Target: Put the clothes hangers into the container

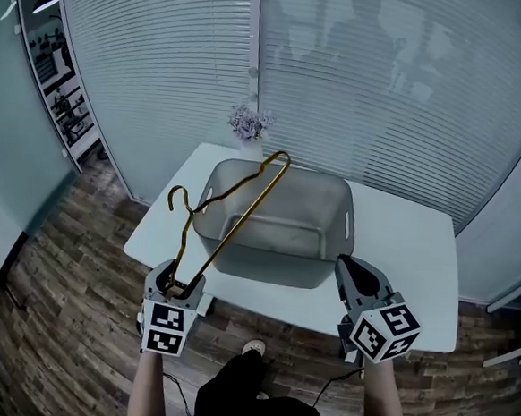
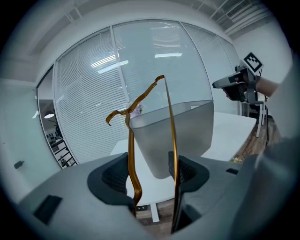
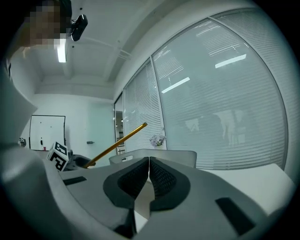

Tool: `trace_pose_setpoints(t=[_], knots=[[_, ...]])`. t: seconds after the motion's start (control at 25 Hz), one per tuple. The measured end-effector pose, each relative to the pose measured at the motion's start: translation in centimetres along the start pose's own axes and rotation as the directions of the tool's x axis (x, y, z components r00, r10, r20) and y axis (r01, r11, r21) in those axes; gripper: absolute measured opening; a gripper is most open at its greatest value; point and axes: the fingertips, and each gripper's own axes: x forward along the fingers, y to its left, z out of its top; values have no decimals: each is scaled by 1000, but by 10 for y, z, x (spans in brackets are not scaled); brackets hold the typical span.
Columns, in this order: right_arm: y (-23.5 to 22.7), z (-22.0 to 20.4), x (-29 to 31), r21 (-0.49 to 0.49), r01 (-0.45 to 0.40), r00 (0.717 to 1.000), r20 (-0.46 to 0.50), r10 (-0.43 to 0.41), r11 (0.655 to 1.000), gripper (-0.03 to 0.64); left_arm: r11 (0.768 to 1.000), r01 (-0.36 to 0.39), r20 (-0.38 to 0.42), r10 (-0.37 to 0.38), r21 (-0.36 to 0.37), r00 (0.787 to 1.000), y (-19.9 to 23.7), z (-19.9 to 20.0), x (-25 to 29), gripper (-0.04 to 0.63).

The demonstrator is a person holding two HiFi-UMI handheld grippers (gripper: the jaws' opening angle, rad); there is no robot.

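Observation:
A gold wire clothes hanger sticks up from my left gripper, which is shut on its lower corner. In the left gripper view both wires of the hanger run between the pads of my left gripper. The hanger leans over the grey plastic container, with its hook to the left. The container looks empty and stands on the white table. My right gripper hovers at the container's near right corner. It is shut with nothing in it, its pads touching.
A small vase of pale flowers stands at the table's far edge behind the container. Window blinds close off the back. Wood floor lies left of and in front of the table. The person stands at the table's near edge.

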Motion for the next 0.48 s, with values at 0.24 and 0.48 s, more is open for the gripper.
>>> trace_pose_setpoints(t=[0.24,0.48], knots=[[-8,19,24,-24,-55,998,-18,55,998,28,992,43,-62,-36,117,997,21,18,16,264],[-16,27,46,-42,-81,996,-33,80,996,28,964,127,-121,-101,235,988,36,39,34,264]])
